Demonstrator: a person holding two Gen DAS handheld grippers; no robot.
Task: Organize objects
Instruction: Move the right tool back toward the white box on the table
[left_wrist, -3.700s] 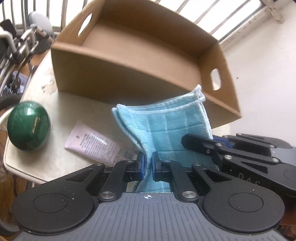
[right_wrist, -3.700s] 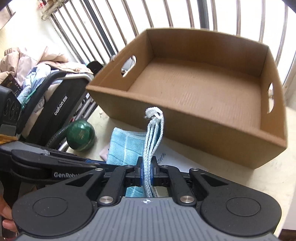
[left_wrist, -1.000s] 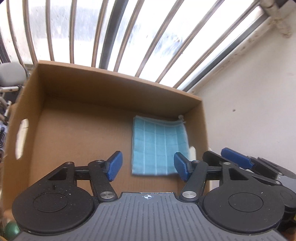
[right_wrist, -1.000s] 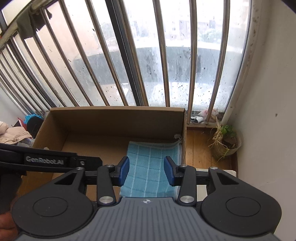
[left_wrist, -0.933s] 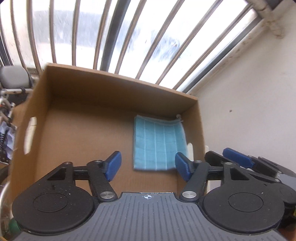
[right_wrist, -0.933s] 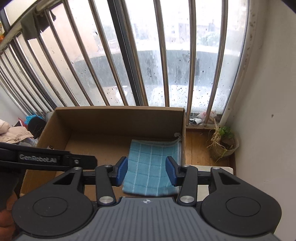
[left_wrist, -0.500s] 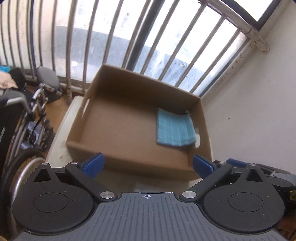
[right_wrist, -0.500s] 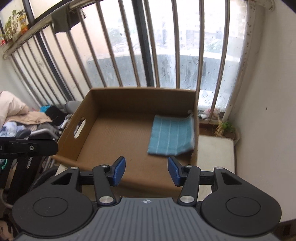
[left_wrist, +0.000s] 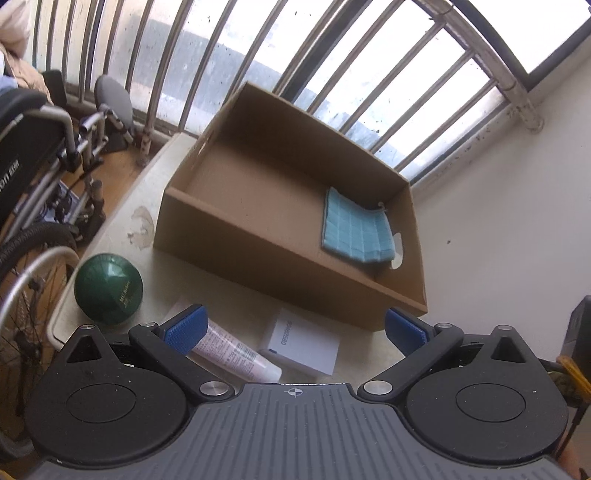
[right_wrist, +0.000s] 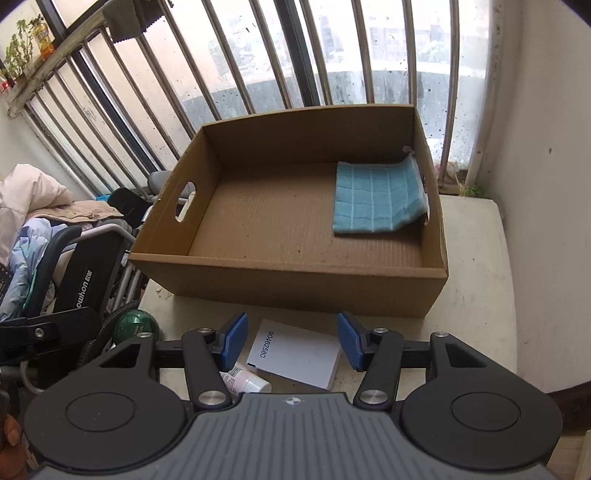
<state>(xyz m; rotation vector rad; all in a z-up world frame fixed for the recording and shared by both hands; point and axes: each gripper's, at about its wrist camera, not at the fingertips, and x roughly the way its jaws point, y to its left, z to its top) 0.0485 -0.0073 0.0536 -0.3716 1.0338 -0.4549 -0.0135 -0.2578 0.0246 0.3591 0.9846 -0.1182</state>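
Note:
A folded blue cloth (left_wrist: 354, 230) (right_wrist: 378, 197) lies flat in the right rear corner of the cardboard box (left_wrist: 258, 266) (right_wrist: 288, 284). On the table in front of the box lie a white box with a number label (left_wrist: 304, 341) (right_wrist: 297, 354), a pink-white tube (left_wrist: 236, 354) (right_wrist: 245, 382) and a dark green ball (left_wrist: 108, 288) (right_wrist: 135, 325). My left gripper (left_wrist: 295, 328) is wide open and empty above the tube and white box. My right gripper (right_wrist: 291, 341) is open and empty above the white box.
The white table (right_wrist: 476, 295) ends at a wall on the right. Window bars (right_wrist: 295, 55) stand behind the box. A wheelchair (left_wrist: 33, 166) and clothes (right_wrist: 33, 206) are to the left of the table.
Both grippers let go of the cloth inside the box, opened, and drew back and up. They now hang over the table in front of the box.

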